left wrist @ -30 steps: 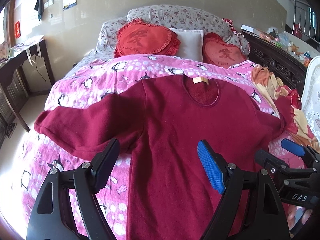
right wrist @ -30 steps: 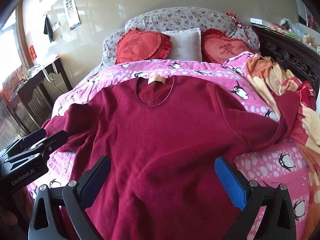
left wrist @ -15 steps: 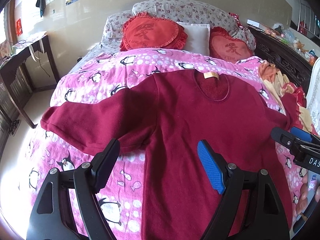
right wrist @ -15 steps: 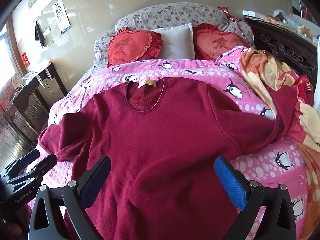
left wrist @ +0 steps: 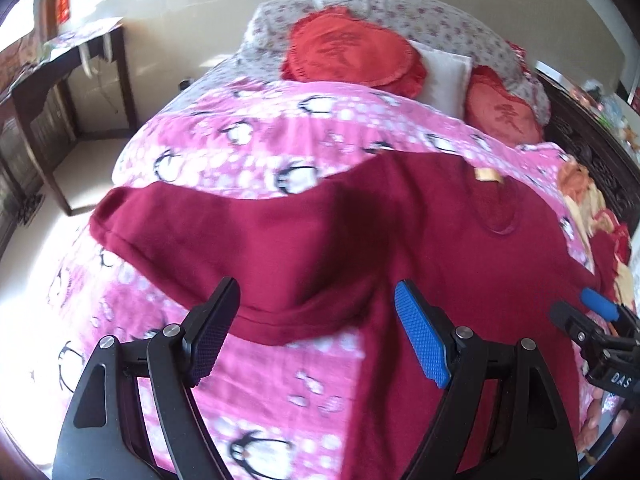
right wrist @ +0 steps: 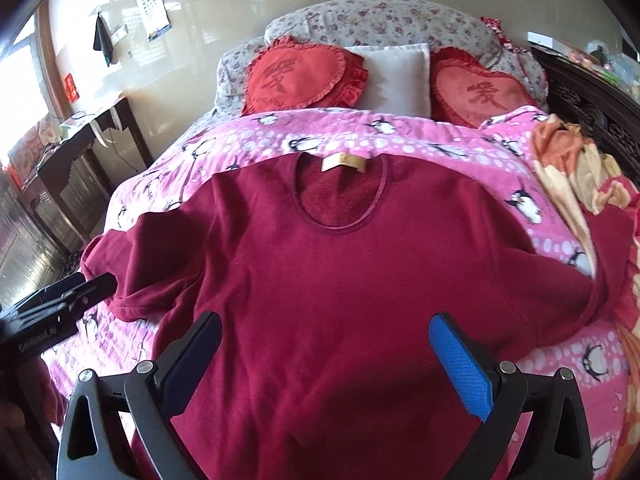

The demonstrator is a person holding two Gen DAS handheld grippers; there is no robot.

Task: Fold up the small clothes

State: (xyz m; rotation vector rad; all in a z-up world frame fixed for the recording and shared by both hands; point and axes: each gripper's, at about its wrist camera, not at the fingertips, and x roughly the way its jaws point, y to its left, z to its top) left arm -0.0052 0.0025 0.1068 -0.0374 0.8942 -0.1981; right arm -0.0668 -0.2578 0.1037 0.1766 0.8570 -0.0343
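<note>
The left hand-held gripper (left wrist: 316,328) stands wide open and holds nothing, low in the frame over the sleeve (left wrist: 224,240) of the dark red fleece sweater (right wrist: 352,288). The right hand-held gripper (right wrist: 324,364) is also wide open and empty above the sweater body. The sweater lies flat on the pink penguin-pattern blanket (right wrist: 420,140) of the bed. I think one risk is that the soft blanket gets pinched together with the sleeve, because both are thick.

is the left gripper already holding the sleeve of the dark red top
No, the left gripper is open, its fingers spread above the dark red fleece top's sleeve, clamping nothing.
</note>
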